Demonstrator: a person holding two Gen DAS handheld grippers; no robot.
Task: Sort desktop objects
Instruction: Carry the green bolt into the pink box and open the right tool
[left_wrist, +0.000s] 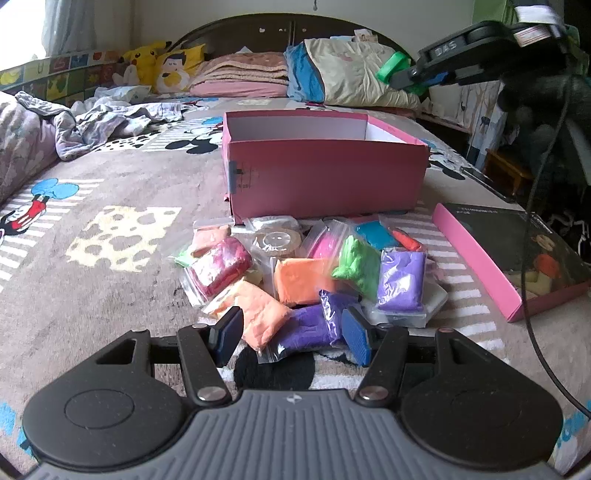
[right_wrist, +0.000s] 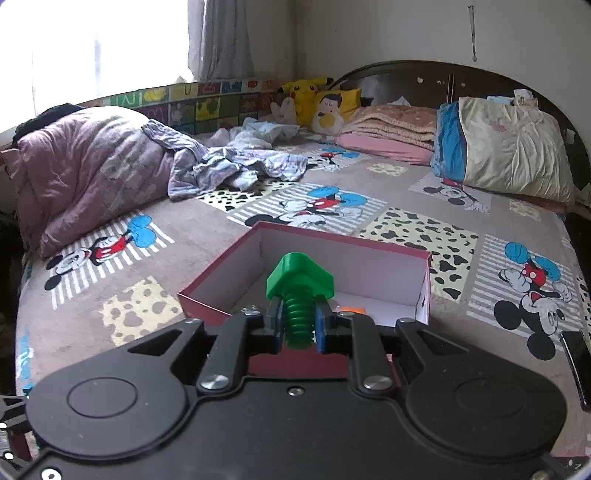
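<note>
Green bolt (right_wrist: 299, 291): pinched by shank in right gripper (right_wrist: 300, 325) over pink box (right_wrist: 369, 254) for drop-in; left gripper (left_wrist: 291, 332) open w/ fingers astride purple clay bag (left_wrist: 306, 328) at pile's near edge

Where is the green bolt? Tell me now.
The green bolt is clamped by its threaded shaft in the right tongs, held above the open pink box on the bed.

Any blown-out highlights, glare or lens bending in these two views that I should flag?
Right wrist view: the window at upper left is blown out to white; the green bolt in the right gripper stays sharp. Left wrist view: even light, only a small bright patch at the top-left corner; fisheye bows the bed edges, and the bag pile is clear.
</note>
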